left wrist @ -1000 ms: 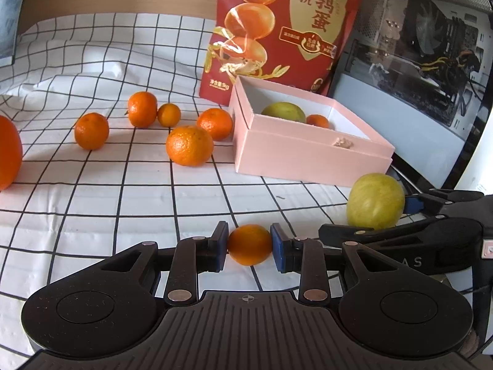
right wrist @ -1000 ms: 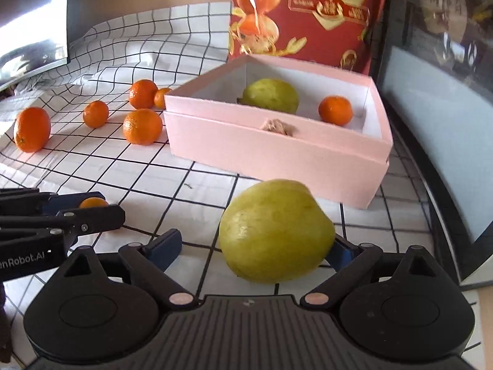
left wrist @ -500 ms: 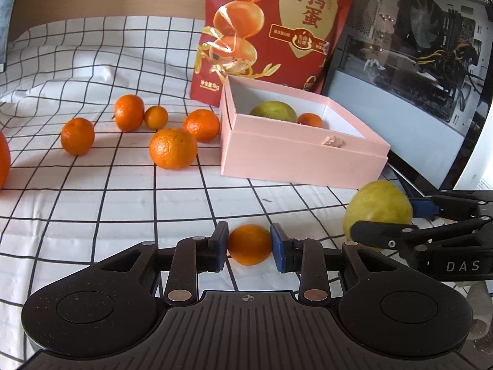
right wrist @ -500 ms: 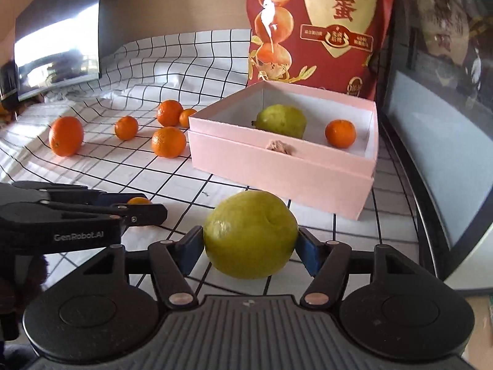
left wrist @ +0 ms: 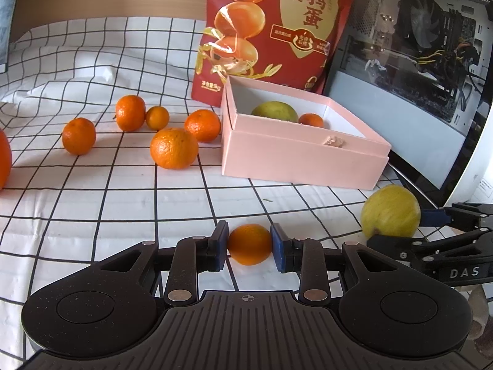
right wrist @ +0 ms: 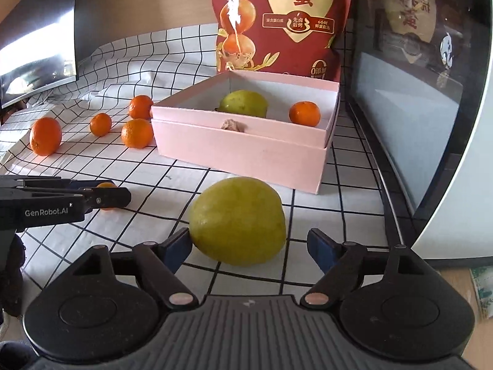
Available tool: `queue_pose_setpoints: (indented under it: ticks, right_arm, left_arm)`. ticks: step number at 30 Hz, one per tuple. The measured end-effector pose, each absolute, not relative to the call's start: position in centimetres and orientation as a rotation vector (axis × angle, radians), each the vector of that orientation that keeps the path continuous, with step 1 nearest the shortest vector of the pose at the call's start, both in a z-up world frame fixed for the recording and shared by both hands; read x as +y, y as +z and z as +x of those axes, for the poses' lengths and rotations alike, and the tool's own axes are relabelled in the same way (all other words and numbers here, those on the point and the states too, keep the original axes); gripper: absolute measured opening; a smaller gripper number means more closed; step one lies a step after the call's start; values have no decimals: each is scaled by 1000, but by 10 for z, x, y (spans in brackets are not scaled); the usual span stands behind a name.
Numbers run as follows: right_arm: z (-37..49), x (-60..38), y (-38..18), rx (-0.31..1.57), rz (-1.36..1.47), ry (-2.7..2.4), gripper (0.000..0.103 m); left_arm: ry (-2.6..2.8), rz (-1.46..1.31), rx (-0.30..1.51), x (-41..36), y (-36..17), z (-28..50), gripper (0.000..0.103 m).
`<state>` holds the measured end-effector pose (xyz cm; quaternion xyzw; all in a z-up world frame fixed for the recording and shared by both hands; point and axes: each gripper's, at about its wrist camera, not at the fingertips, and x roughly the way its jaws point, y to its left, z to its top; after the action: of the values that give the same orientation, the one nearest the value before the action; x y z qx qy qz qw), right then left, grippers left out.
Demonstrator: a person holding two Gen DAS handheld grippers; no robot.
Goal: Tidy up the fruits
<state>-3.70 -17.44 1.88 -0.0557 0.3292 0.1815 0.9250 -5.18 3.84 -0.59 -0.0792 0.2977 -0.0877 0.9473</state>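
Observation:
My left gripper (left wrist: 249,245) is shut on a small orange (left wrist: 250,244) just above the checked cloth. My right gripper (right wrist: 249,243) is open around a green-yellow guava (right wrist: 237,220): the left pad touches it, the right pad stands apart. The guava also shows in the left wrist view (left wrist: 390,211). The pink box (right wrist: 243,151) lies ahead and holds another guava (right wrist: 244,102) and a small orange (right wrist: 304,113). The left gripper shows in the right wrist view (right wrist: 104,195).
Several loose oranges (left wrist: 174,148) lie on the checked cloth left of the box (left wrist: 303,157). A red snack bag (left wrist: 271,30) stands behind the box. A glass-sided computer case (left wrist: 431,77) walls off the right side. A monitor (right wrist: 37,52) stands at far left.
The right gripper's jaws have opened from the guava, the right pad now clear of it. Both grippers have drawn back from the box. The left still holds its orange.

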Motion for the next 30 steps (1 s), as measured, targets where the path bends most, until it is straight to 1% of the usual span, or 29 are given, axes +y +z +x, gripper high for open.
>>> queue_pose_setpoints:
  ticks: [3, 5, 6, 9, 15, 20, 21, 23, 25, 27, 30]
  right_arm:
    - [-32, -168, 16, 687, -89, 379, 82]
    - [-27, -160, 13, 699, -81, 384, 76]
    - [-26, -155, 13, 695, -90, 382, 67]
    - [-25, -143, 14, 693, -126, 379, 67]
    - [-34, -130, 17, 723, -115, 543, 67]
    - [-46, -125, 18, 727, -161, 610, 67]
    - [-47, -127, 18, 726, -169, 609, 68]
    - [-49, -132, 18, 721, -169, 592, 75]
    - [-49, -141, 19, 721, -152, 567, 85]
    - [-49, -153, 20, 722, -128, 566, 88]
    - [-56, -167, 21, 724, -119, 580, 89]
  left_arm:
    - [-182, -164, 606, 39, -6, -52, 34]
    - [-182, -164, 606, 39, -6, -52, 34]
    - [-182, -163, 606, 39, -6, -52, 34]
    - [-182, -163, 606, 39, -6, -52, 34]
    - [-182, -164, 606, 39, -6, -52, 34]
    - [-181, -162, 607, 39, -6, -52, 34]
    - [-181, -162, 607, 38, -6, -52, 34]
    - [-181, -162, 607, 38, -6, -52, 34]
    - [-181, -162, 607, 39, -6, -52, 34]
    - [-181, -162, 607, 39, -6, -52, 34]
    - [-181, -162, 607, 39, -6, -52, 34]
